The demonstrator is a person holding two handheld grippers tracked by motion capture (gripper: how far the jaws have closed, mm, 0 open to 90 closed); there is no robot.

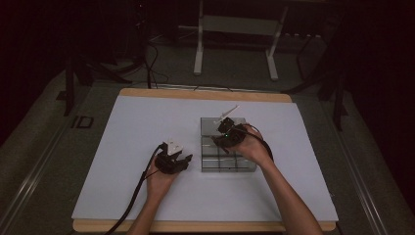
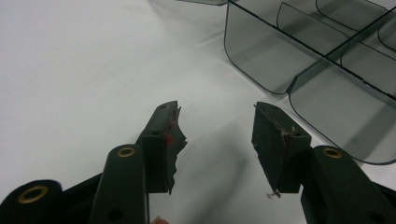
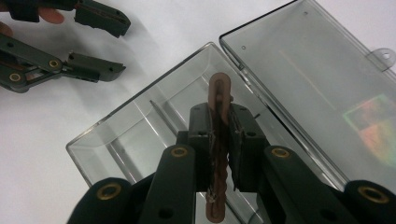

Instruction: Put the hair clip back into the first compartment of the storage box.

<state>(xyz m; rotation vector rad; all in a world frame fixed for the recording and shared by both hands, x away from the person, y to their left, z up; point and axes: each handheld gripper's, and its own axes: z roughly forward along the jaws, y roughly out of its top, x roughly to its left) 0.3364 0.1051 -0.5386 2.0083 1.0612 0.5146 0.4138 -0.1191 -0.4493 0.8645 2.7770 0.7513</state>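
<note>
A clear grey box (image 1: 244, 165) with several compartments lies open at the middle of the white board (image 1: 132, 122), its lid (image 1: 211, 123) flat behind it. My right gripper (image 1: 224, 139) hovers over the box. In the right gripper view the right gripper (image 3: 220, 114) is shut on a slim brown ribbed strip (image 3: 218, 88), which sticks out past the jaw tips above a compartment of the box (image 3: 107, 135), beside the lid (image 3: 308, 79). My left gripper (image 1: 174, 161) rests left of the box. Seen close up, the left gripper (image 2: 217, 121) is open with nothing between its jaws, and the box (image 2: 280, 60) lies ahead to the right.
The wooden table edge (image 1: 205, 226) runs along the front below the board. A white frame stand (image 1: 235, 29) is on the floor behind the table. Cables trail from both grippers toward the person. In the right gripper view the left gripper (image 3: 93, 46) lies at the upper left.
</note>
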